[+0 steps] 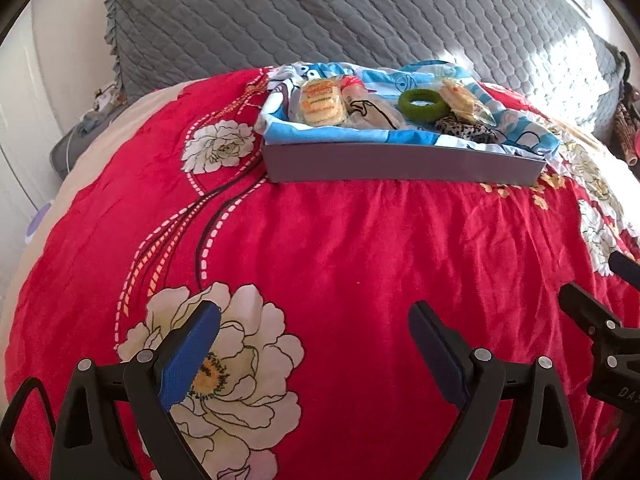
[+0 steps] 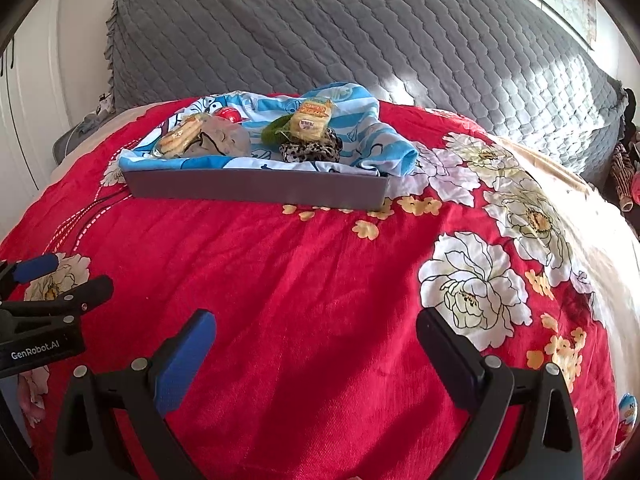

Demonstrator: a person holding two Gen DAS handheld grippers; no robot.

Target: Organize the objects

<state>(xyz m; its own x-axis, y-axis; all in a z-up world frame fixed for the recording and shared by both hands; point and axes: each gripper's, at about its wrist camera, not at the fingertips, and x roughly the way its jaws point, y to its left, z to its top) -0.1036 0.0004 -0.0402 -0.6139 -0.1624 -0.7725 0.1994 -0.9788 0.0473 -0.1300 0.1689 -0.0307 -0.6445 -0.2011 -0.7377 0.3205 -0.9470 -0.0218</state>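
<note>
A shallow grey box lined with a blue cartoon cloth sits far back on the red floral bedspread. Inside lie a yellow snack pack, a second snack pack, a green ring, a leopard-print scrunchie and a red round item. My left gripper hovers open over the near bedspread, holding nothing. Beside it on the right, my right gripper is open and holds nothing either.
A grey quilted headboard cover rises behind the box. A small colourful packet lies at the bed's near right edge. Striped and dark items stand off the bed's right side. White cupboard doors are on the left.
</note>
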